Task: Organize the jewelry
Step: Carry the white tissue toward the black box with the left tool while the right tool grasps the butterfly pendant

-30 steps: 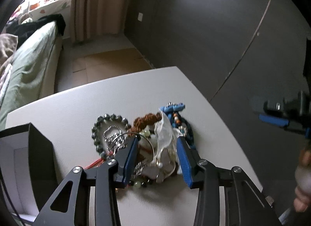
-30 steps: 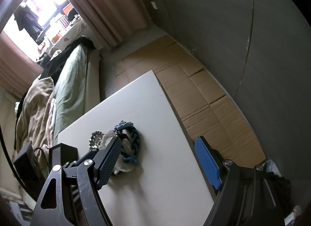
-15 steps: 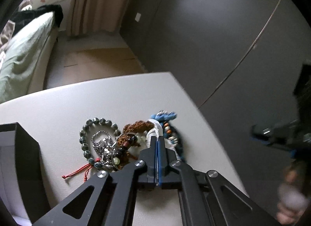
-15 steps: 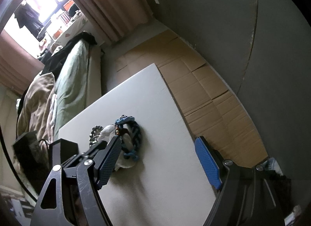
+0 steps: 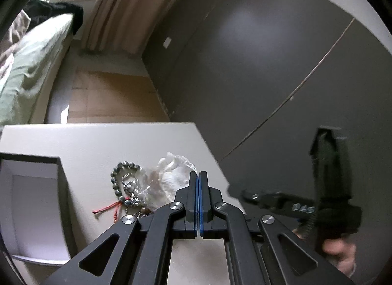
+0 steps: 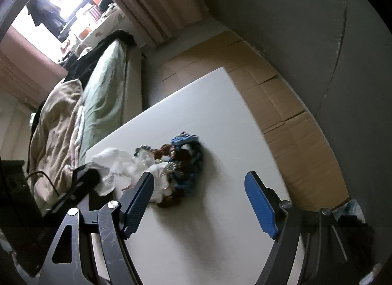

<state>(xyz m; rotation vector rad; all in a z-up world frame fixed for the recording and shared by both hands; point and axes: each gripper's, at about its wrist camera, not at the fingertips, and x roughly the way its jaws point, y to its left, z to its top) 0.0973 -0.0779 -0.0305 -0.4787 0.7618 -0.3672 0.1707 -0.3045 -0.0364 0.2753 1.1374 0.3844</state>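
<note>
Through the left wrist camera, the left gripper (image 5: 198,177) now has its blue pads pressed together, where a second ago they stood spread around the jewelry pile (image 5: 137,191); whether anything is caught between them I cannot tell, though the crumpled clear plastic bag (image 5: 171,174) sits right at the tips and looks higher than before, which suggests the bag has been pinched and lifted off the heap. A bead bracelet (image 5: 122,177) and a red cord (image 5: 107,207) lie exposed on the white tabletop (image 5: 98,142), near the open black box (image 5: 31,201) on the left. From the right wrist camera, the right gripper (image 6: 198,199) is spread wide as before and holds nothing, hovering over the tabletop with the blue braided bracelet (image 6: 191,155) and the rest of the tangle just ahead. With the bag out of the way, sorting single pieces toward the box looks possible.
</note>
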